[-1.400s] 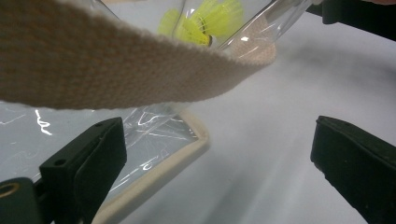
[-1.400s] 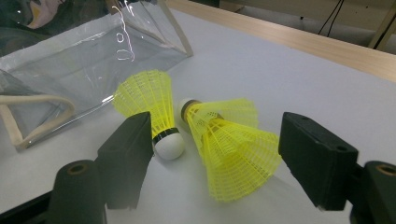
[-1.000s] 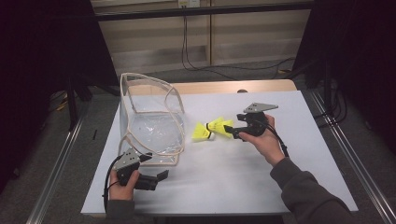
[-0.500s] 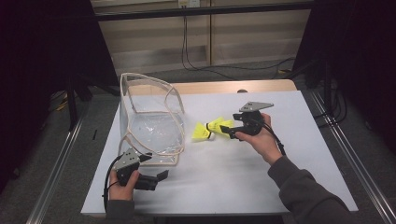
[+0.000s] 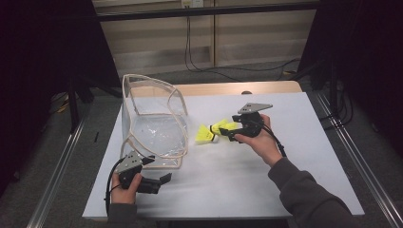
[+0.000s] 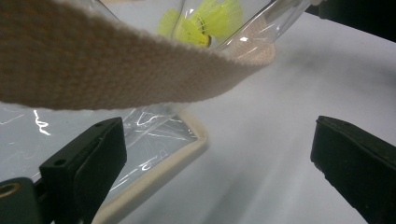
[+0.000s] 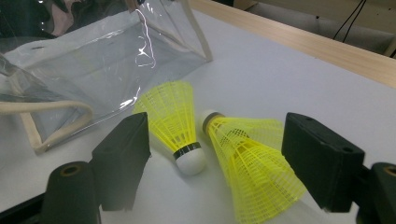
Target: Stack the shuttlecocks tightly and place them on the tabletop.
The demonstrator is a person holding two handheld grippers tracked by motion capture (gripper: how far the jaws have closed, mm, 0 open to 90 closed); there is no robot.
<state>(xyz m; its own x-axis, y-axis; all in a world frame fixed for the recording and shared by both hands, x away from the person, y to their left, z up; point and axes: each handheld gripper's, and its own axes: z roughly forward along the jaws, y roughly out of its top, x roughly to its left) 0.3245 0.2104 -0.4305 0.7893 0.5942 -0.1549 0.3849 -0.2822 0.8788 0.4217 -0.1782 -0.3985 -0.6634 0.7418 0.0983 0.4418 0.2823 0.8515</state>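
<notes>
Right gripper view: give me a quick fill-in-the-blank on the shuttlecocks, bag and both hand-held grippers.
1. The shuttlecocks between the right hand-held gripper jaws number ____.
2. Their skirts are coloured ____.
3. The bag with beige trim is made of ____ plastic.
4. The left hand-held gripper has its jaws ____.

Missing words: two; yellow; clear; open

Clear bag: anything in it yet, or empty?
Empty. The clear bag stands open on the table; both yellow shuttlecocks lie outside it, between the right claw's open jaws.
</notes>
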